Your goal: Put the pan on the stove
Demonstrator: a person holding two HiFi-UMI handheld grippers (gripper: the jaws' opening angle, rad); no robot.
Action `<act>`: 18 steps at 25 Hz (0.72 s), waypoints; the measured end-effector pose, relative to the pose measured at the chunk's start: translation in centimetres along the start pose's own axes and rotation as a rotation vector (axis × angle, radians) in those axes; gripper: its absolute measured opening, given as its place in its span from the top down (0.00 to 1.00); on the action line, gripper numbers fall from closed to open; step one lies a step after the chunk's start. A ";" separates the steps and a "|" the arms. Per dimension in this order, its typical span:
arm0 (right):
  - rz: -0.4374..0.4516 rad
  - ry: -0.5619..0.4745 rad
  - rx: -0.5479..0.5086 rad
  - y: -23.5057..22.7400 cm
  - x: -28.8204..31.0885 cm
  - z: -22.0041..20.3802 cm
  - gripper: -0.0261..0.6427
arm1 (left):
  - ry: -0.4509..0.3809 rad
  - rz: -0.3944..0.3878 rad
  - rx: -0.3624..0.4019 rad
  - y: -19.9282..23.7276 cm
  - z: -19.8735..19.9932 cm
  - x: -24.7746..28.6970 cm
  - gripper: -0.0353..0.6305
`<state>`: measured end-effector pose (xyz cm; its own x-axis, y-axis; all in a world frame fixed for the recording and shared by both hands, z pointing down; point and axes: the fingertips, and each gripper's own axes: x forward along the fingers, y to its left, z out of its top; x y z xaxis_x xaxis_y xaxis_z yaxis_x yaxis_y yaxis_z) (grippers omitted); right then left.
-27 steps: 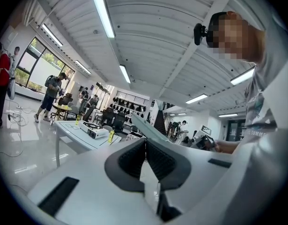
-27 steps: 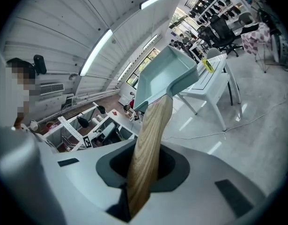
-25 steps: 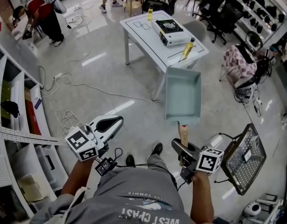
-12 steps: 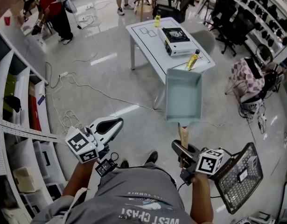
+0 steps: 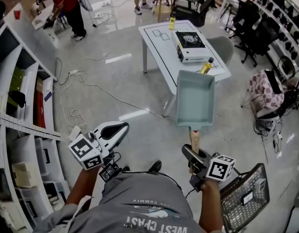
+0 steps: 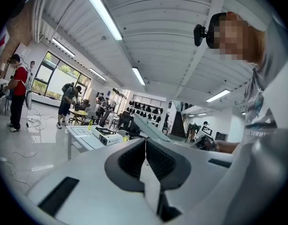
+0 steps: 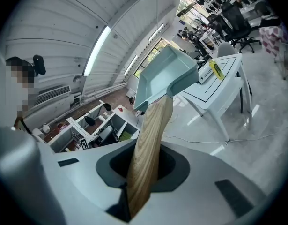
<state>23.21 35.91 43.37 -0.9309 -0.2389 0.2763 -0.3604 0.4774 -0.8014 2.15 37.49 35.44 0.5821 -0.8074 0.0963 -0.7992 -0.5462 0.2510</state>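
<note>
Pan (image 5: 195,98): airborne, short of the table (image 5: 156,35), wooden handle (image 7: 148,153) clenched in right claw (image 5: 193,154).
Left claw (image 5: 121,126): closed, empty.
Stove (image 5: 190,45): on table, nearer than a second ago (approach under way); placement not yet begun.

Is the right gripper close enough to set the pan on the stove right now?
Probably not yet. The right gripper holds the pan by its wooden handle, but the stove sits on the white table across open floor. Nothing blocks the way; the person needs to walk closer.
</note>
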 end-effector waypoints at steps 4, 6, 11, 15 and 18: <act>0.009 0.023 -0.010 -1.6 -0.5 1.3 0.86 | -0.003 0.036 0.005 -0.5 0.0 1.2 0.95; 0.009 0.031 -0.016 -2.4 -0.7 1.9 0.86 | -0.003 0.048 0.001 -0.6 -0.1 1.7 0.95; 0.001 0.038 -0.005 -3.8 -0.2 2.9 0.86 | 0.015 0.063 -0.012 0.4 -0.5 2.5 0.95; -0.016 0.033 0.001 -4.5 0.9 3.8 0.86 | 0.019 0.047 -0.020 2.3 -0.2 3.7 0.95; -0.037 0.014 0.003 -4.8 2.0 4.8 0.86 | 0.025 0.005 -0.012 4.0 0.5 5.2 0.95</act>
<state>23.37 29.08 45.27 -0.9176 -0.2448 0.3131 -0.3946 0.4659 -0.7920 1.89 31.01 36.48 0.5821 -0.8040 0.1219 -0.8001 -0.5395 0.2624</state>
